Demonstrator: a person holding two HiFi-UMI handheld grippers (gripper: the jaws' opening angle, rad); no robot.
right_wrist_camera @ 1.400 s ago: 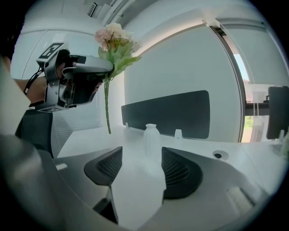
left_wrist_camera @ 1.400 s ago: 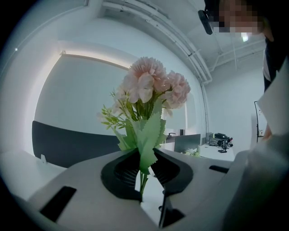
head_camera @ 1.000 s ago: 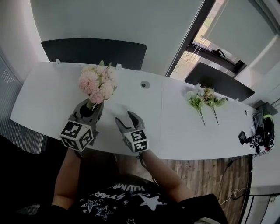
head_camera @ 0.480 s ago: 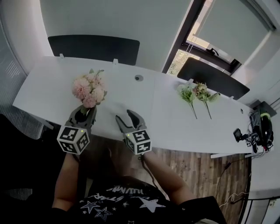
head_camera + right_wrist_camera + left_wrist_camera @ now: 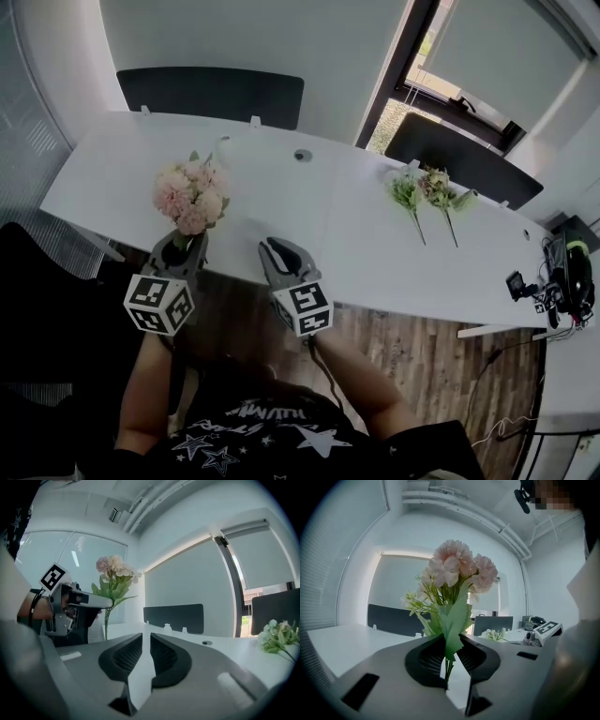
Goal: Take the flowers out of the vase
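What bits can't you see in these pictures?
Stems, lower ends: left gripper view, behind the jaws of the left hand-held gripper; head view, under that gripper.
Vase: in no view.
Black things far right: head view, too small to name.

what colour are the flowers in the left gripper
Pale pink flowers, green leaves; best in the left gripper view.
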